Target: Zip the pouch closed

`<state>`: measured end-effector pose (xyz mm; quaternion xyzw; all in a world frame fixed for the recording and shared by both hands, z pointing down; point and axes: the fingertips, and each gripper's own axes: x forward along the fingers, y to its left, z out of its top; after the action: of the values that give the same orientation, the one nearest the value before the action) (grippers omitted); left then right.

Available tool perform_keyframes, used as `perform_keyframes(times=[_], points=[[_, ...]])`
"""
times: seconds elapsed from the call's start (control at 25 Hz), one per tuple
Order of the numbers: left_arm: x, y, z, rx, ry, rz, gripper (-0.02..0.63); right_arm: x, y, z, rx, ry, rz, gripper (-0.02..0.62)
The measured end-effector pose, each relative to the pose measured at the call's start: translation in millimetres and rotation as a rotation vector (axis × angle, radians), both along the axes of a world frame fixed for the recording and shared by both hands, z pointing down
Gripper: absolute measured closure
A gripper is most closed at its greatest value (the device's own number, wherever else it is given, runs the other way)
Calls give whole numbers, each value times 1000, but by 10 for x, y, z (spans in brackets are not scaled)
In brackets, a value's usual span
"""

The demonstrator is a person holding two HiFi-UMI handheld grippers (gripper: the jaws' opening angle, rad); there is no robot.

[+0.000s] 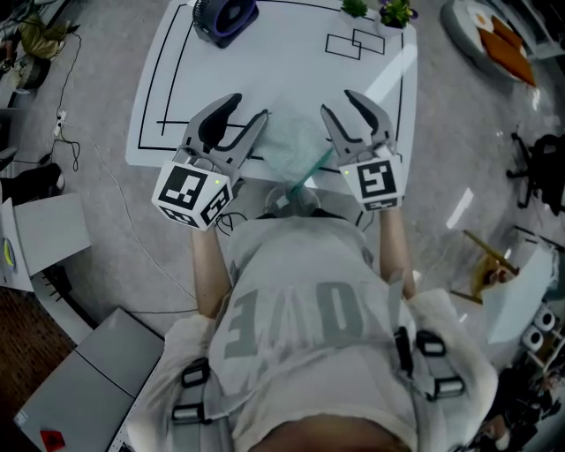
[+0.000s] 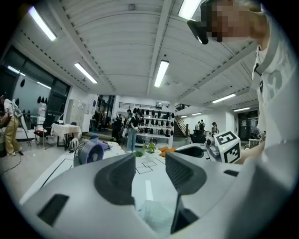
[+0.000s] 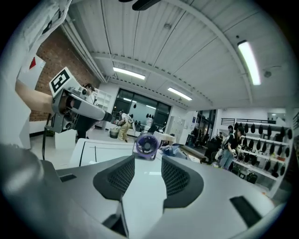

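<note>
A translucent pouch (image 1: 291, 141) with a green zip edge lies on the white table (image 1: 265, 71) at its near edge. In the left gripper view the pouch (image 2: 154, 215) shows low between the jaws, beneath them and untouched. My left gripper (image 1: 249, 108) (image 2: 150, 161) hovers just left of the pouch, open and empty. On the pouch's right, my right gripper (image 1: 337, 101) (image 3: 148, 163) is raised off the table, open, with only the table top showing between its pads. Neither gripper touches the pouch.
A purple desk fan (image 1: 225, 18) (image 3: 147, 146) stands at the table's far side, with small potted plants (image 1: 375, 11) to its right. Black lines mark the table top. A round table with orange items (image 1: 499, 40) and a chair base (image 1: 538, 168) stand at the right.
</note>
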<state>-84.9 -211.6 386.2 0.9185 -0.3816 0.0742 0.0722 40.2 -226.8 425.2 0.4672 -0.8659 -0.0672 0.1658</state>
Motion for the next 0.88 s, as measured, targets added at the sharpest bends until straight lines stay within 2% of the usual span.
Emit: perform_keyframes(times=[0.16, 0.32, 0.36, 0.52, 0.6, 0.72, 0.88], points=[[-91, -59, -413, 119, 109, -96, 465, -127, -143, -455, 102, -34, -22, 442], [-216, -61, -651, 208, 177, -213, 541, -276, -140, -799, 161, -152, -30, 442], [-243, -66, -685, 227, 174, -247, 562, -297, -137, -859, 170, -178, -22, 446], [-299, -65, -730, 279, 116, -346, 589, -296, -114, -1036, 188, -294, 46, 565], [-306, -39, -737, 299, 93, -370, 594, -293, -79, -1075, 195, -328, 59, 580], [-335, -16, -747, 314, 71, -391, 597, -300, -31, -1054, 208, -299, 60, 586], [-418, -9, -728, 314, 44, -423, 598, -305, 13, -961, 181, -285, 53, 586]])
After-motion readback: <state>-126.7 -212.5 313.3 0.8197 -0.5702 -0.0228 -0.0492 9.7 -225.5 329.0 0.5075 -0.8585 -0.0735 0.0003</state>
